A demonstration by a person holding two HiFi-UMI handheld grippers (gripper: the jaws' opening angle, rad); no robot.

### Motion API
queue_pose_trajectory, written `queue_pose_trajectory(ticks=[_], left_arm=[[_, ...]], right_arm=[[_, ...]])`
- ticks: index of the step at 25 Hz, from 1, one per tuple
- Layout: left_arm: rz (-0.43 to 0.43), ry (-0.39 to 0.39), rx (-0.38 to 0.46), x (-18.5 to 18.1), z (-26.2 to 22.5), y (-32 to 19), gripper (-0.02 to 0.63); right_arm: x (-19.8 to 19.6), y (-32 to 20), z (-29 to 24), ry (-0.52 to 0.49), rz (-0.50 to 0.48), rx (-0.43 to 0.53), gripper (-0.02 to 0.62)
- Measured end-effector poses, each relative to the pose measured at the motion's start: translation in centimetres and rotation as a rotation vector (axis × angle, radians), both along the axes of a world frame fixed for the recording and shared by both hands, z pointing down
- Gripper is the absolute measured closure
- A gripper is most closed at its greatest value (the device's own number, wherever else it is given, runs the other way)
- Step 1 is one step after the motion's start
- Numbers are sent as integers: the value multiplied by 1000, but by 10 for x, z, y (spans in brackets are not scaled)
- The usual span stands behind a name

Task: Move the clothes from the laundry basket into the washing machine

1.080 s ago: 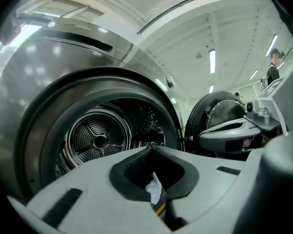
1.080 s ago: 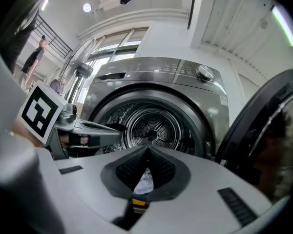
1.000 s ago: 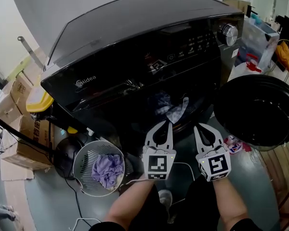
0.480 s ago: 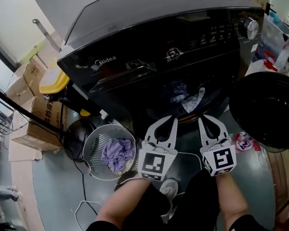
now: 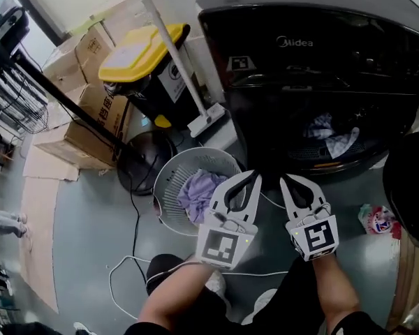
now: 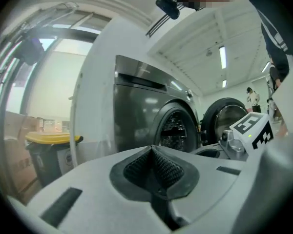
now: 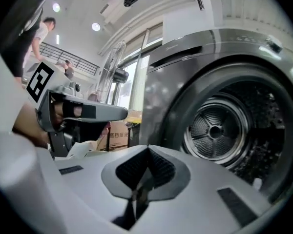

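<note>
Fetching step, with the fingers of left gripper (image 5: 255,176) and right gripper (image 5: 283,179) closed tight on nothing; next, lowering to the basket (image 5: 166,187), opening and gripping the purple cloth (image 5: 195,190).

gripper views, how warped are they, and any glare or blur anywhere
Left gripper view: strong fisheye, black corners, the washing machine bows, the window at left is washed out. Right gripper view: same fisheye, drum sharp, the right gripper near the lens slightly soft. Head view: the machine's glossy black front shows reflections; the laundry basket is evenly lit.
</note>
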State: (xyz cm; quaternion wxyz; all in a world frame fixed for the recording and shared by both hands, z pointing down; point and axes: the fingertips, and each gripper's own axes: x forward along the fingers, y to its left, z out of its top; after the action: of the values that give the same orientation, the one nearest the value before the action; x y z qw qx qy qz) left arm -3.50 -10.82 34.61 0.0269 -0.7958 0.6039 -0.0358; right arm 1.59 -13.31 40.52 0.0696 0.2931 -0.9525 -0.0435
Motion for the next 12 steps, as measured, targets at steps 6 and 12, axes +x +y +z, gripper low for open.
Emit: queue_pose_trajectory(ticks=[6,12], left_arm=[[-155,0,-23,-122,37,26,600],[-288,-50,-86,-230,82,59,600]], right_arm=[[-127,47,35,72,-214,-32,584],[-225,78,84,196,-381,-24,583]])
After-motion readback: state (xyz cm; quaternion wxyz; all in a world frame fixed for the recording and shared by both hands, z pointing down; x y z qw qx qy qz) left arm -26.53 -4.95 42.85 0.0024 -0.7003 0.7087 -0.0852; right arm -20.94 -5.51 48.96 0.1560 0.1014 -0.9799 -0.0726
